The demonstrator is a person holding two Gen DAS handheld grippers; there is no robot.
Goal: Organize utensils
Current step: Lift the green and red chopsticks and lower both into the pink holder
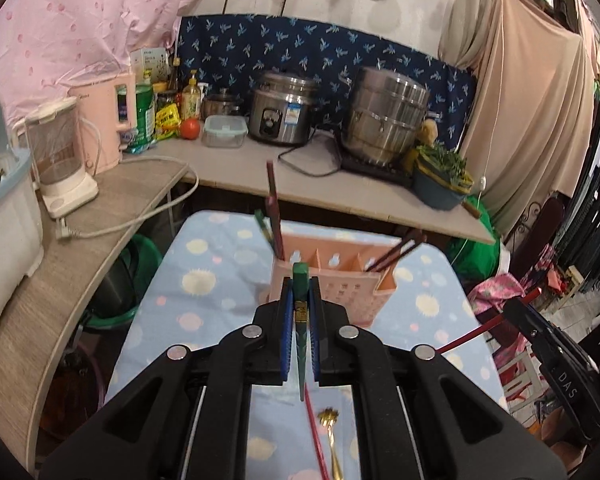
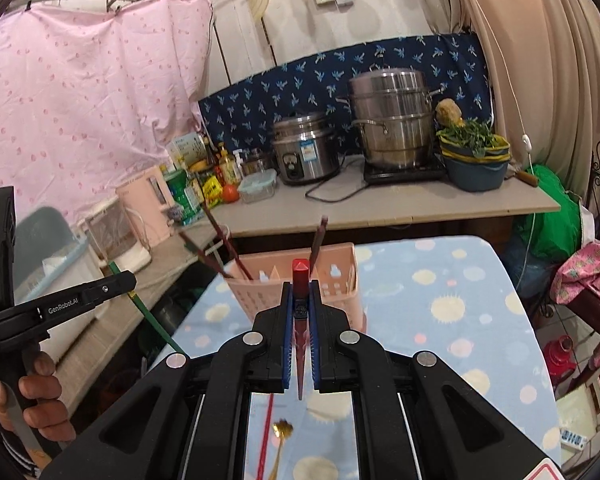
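Observation:
A pink perforated utensil caddy [image 1: 342,280] [image 2: 332,280] stands on the dotted blue cloth and holds several dark chopsticks [image 1: 274,216]. My left gripper [image 1: 300,292] is shut on a green chopstick [image 1: 300,276], held above the cloth just in front of the caddy. My right gripper [image 2: 300,292] is shut on a red chopstick [image 2: 300,274], also in front of the caddy. A loose red chopstick [image 1: 316,436] and a gold fork [image 1: 332,440] lie on the cloth under the grippers. The right gripper shows at the right of the left wrist view [image 1: 540,332].
The blue dotted cloth table [image 1: 204,280] sits in front of a counter [image 1: 360,192] with a rice cooker [image 1: 282,108], steel steamer pot [image 1: 388,114], basin of greens [image 1: 440,176], kettles [image 1: 60,156] and bottles. Clothes and bags crowd the right side.

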